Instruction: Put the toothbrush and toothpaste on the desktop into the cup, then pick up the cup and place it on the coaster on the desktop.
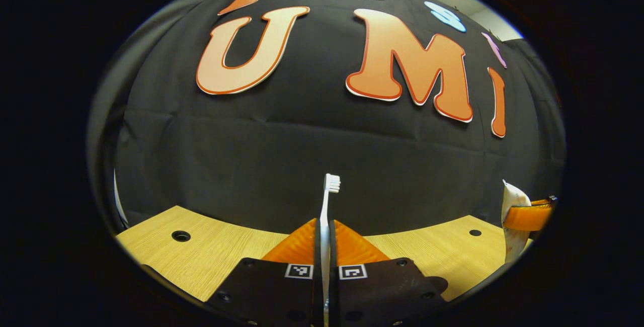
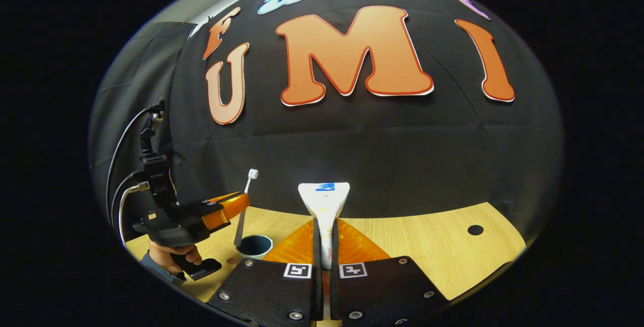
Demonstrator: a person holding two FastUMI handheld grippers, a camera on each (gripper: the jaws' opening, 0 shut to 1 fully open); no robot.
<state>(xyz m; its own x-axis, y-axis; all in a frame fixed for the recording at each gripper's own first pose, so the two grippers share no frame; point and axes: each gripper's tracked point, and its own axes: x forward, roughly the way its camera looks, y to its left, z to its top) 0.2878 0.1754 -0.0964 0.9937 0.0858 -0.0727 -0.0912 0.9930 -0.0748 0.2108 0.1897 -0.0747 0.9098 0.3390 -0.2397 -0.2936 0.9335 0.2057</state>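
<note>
My left gripper (image 1: 325,231) is shut on a white toothbrush (image 1: 327,201) that stands upright, bristles at the top, above the wooden desktop (image 1: 211,251). My right gripper (image 2: 325,231) is shut on a white toothpaste tube (image 2: 324,203), its flat crimped end pointing up. In the right gripper view the left gripper (image 2: 236,205) hangs at the left with the toothbrush (image 2: 246,201) held over a blue-rimmed cup (image 2: 254,245) on the desktop. In the left gripper view the right gripper (image 1: 528,216) with the tube (image 1: 513,201) shows at the far right edge.
The wooden desktop (image 2: 432,246) has round dark holes (image 2: 475,229), (image 1: 180,236). A hand (image 2: 173,256) holds the left gripper's handle, with cables rising behind it. The black booth wall closes the back.
</note>
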